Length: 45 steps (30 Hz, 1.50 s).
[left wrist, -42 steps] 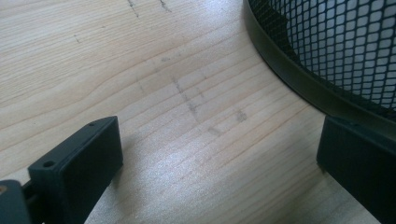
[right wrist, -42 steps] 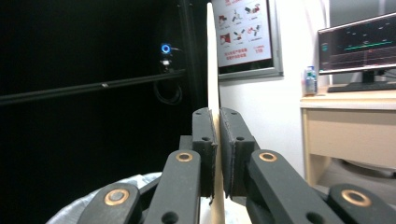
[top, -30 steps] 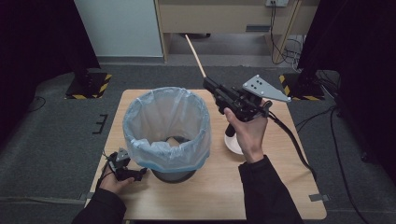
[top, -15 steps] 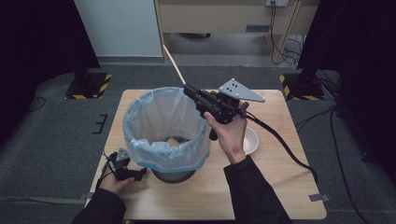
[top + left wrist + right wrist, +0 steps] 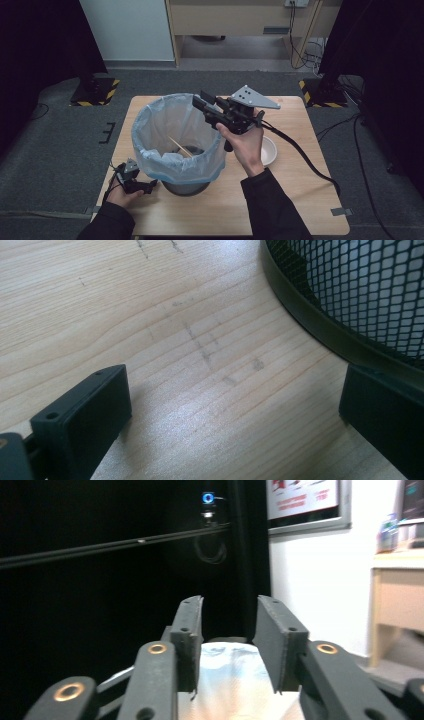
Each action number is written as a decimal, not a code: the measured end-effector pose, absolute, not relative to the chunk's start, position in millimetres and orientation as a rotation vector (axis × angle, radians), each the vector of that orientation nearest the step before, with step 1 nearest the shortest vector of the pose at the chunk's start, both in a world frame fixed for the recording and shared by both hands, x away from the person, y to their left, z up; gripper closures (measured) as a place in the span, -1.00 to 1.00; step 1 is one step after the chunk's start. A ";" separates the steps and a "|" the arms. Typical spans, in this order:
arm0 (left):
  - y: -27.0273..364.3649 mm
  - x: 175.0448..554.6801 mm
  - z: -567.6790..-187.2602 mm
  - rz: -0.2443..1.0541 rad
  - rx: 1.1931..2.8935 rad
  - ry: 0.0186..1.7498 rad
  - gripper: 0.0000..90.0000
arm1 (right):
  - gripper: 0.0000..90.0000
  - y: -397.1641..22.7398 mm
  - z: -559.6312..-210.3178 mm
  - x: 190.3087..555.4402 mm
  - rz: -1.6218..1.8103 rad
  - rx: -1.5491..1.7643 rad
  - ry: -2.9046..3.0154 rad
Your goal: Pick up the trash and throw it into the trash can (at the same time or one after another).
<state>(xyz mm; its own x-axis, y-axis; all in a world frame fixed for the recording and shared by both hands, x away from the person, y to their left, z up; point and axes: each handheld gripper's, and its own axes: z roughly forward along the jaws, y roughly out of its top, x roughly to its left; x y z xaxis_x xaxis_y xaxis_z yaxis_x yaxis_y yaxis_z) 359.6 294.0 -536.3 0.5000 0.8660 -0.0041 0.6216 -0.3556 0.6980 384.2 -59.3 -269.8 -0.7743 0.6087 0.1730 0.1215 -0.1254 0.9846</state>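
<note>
A black mesh bin [image 5: 185, 186] with a pale blue liner [image 5: 150, 125] stands on the wooden table [image 5: 300, 210]. A thin wooden stick [image 5: 180, 146] lies slanted inside it. My right gripper [image 5: 201, 101] hovers over the bin's right rim and points left. Its jaws have just been opening, and in the right gripper view the right gripper [image 5: 230, 630] stands open with nothing between its jaws, the liner [image 5: 230, 685] below. My left gripper [image 5: 149, 186] rests on the table at the bin's base. In the left gripper view the left gripper [image 5: 235, 425] is open beside the mesh wall [image 5: 360, 290].
A white bowl [image 5: 267, 150] sits on the table just right of the right hand. The right gripper's cable [image 5: 310, 165] trails across the table's right side. Bare wood lies in front of the bin and at the far right corner.
The right hand moved left over the bin. The long stick that stuck out of its jaws has been let go and now lies in the bin. The left hand stayed put.
</note>
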 end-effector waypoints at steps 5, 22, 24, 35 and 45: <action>294.0 359.6 -536.3 0.489 2.100 1.215 -1.00 | 0.24 -80.8 -260.5 382.4 1.947 0.827 1.752; 294.0 359.6 -536.3 0.490 2.101 1.215 -1.00 | -0.10 -156.9 -294.0 386.6 1.729 1.001 1.712; 294.0 359.6 -536.2 0.490 2.102 1.216 -1.00 | -0.14 -163.9 -304.9 387.8 1.708 1.028 1.721; 293.9 359.6 -536.4 0.491 2.100 1.214 -1.00 | -0.22 -188.2 -365.0 393.2 1.568 1.115 1.803; 293.8 359.6 -536.3 0.491 2.100 1.216 -1.00 | -0.11 -202.8 -409.9 407.5 1.377 1.198 1.898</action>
<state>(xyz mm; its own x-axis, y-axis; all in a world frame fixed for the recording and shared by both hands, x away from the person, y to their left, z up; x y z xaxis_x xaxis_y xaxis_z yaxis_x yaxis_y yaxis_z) 359.6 293.8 -536.3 0.4990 0.8666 -0.0023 0.6215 -0.3560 0.6979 407.5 -202.8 -409.9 -0.4857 0.8690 0.0949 0.3599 0.0998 0.9276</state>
